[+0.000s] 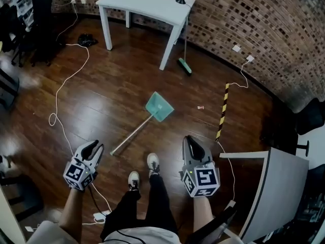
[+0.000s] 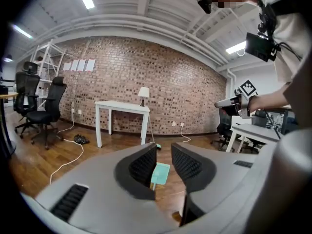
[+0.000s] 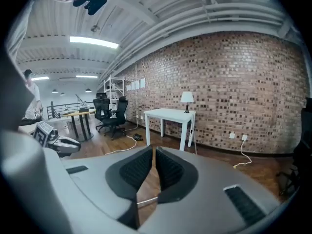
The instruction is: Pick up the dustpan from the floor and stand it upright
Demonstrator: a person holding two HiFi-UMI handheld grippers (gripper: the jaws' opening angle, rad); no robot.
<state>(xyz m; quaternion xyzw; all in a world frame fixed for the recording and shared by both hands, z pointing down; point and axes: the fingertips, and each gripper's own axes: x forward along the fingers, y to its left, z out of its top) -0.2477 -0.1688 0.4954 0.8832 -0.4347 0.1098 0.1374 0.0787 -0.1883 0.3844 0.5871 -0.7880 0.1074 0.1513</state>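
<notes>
On the wooden floor (image 1: 101, 100) the dustpan (image 1: 159, 107) is lying flat; the left gripper (image 1: 96, 147) and right gripper (image 1: 190, 141) are hovering near it, parted and empty, with reaching likely next.

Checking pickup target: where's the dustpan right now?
Head view, centre: the dustpan lies flat on the floor, ahead of the person's shoes, nearer than the white table.

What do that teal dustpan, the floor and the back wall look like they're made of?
Dustpan: probably plastic, a smooth matte teal pan on a pale stick handle of unclear material.
Floor: wood or wood-look planks, dark and glossy, with visible seams and reflections.
Wall: exposed brick, rough, with mortar lines.
</notes>
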